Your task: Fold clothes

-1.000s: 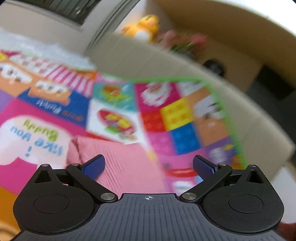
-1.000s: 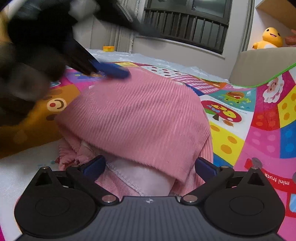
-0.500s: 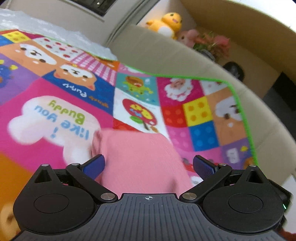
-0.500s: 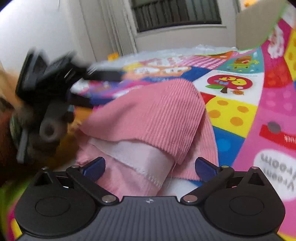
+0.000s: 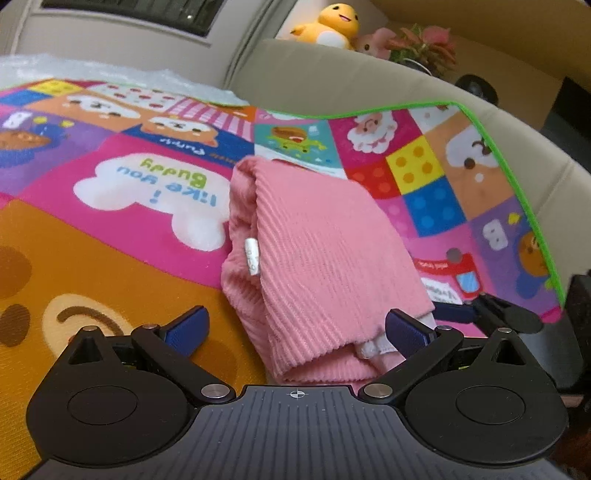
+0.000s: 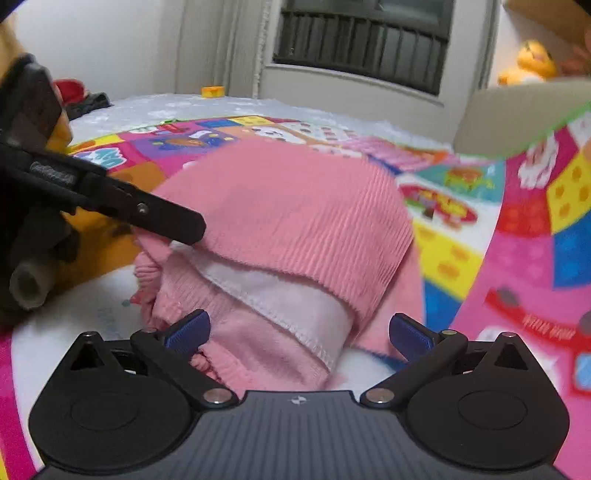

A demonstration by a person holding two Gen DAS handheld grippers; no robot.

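The ribbed pink garment [image 5: 325, 258] lay folded at frame centre; both the left gripper [image 5: 295, 328] and right gripper [image 6: 297, 330] stood apart, empty. Next likely: squaring its loose white-lined hem [image 6: 291, 299].

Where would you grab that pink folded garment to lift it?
Likely the open end of the pink garment, where its white-lined hem lifts off the play mat. The right gripper, open, already faces that loose edge; slide one finger under it.

Folded garment [image 5: 317, 254] on play mat [image 5: 110, 236]; sofa [image 5: 332, 81] behind mat; plush toy [image 5: 328, 26] atop sofa.
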